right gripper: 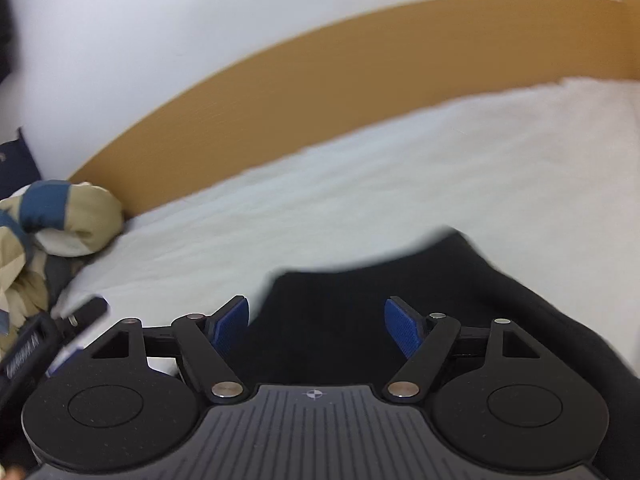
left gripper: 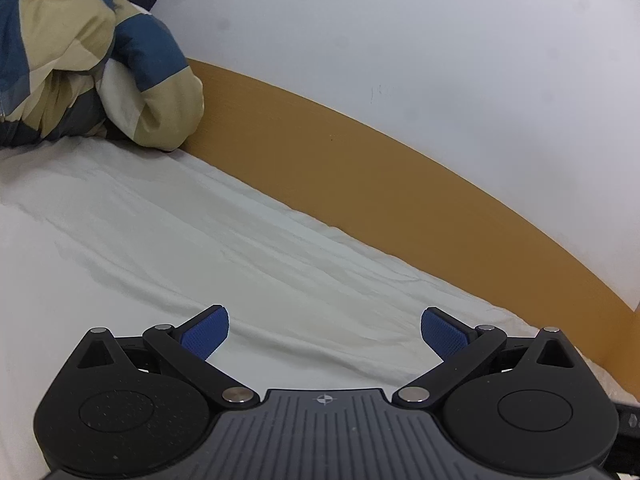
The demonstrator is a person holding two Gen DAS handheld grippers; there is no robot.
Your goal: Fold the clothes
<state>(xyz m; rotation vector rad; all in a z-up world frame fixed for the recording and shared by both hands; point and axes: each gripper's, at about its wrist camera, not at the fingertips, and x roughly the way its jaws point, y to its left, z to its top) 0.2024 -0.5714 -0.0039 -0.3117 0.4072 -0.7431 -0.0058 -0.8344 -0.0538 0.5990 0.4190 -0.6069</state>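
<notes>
On the bed, far left: patterned jacket (left gripper: 92, 60) bunched against the wooden headboard (left gripper: 360, 168)
Left gripper (left gripper: 324, 334): jaws wide, empty, over white sheet (left gripper: 160, 240)
Right gripper (right gripper: 316, 330): jaws spread, gripping nothing, above black garment (right gripper: 360, 292)
Black garment: lies flat on sheet; likely soft, light, limp
Hold: pinch an edge or corner

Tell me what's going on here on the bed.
A person is folding clothes on a bed with white sheets, holding a gripper in each hand. The right gripper is open above a black garment lying on the sheet, pads off it. The left gripper is open over bare sheet, holding nothing. A blue-and-tan patterned quilt is bunched against the wooden bed frame.
</notes>
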